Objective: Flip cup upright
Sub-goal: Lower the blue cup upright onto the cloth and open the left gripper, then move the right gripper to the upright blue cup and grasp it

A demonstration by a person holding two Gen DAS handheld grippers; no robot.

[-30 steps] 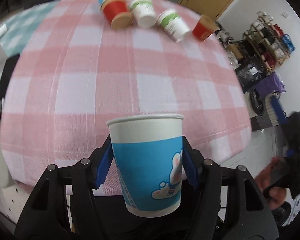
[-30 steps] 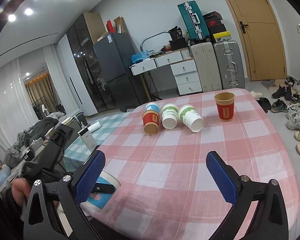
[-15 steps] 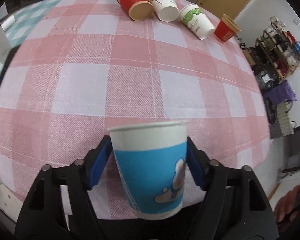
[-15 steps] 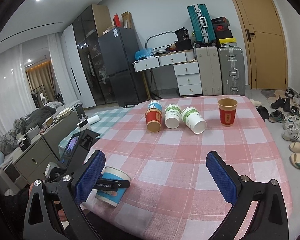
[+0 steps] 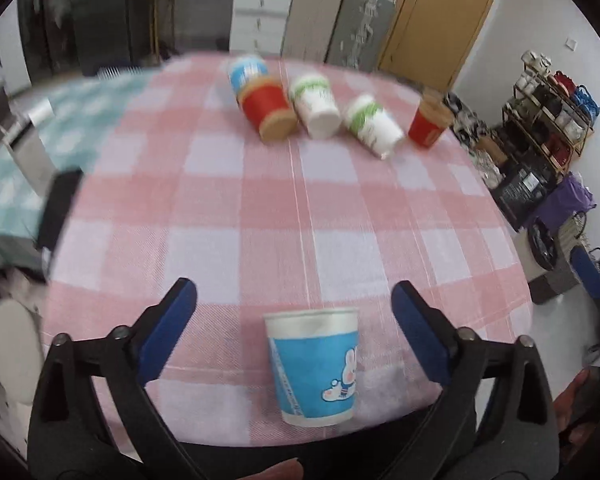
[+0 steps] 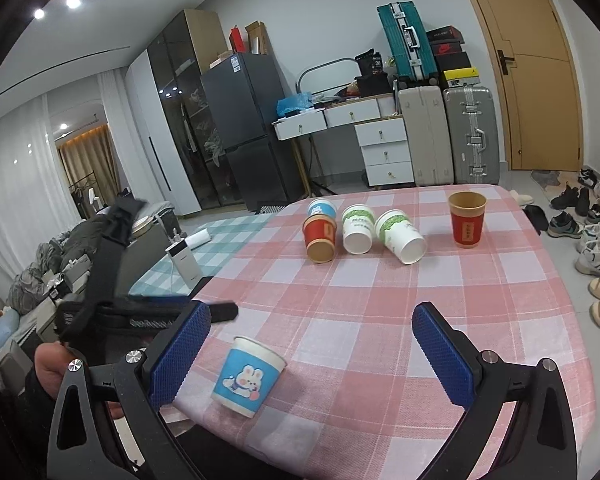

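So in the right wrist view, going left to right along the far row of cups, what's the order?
Red cup on its side → white-green cup beside it → second white-green cup on its side → upright red cup.

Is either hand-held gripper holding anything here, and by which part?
Nothing is held. The left hand-held gripper is open around the upright blue-and-white paper cup without touching it; the right hand-held gripper is open and empty.

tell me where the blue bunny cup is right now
The blue bunny cup stands upright near the table's front edge, between the open left gripper's fingers, untouched.
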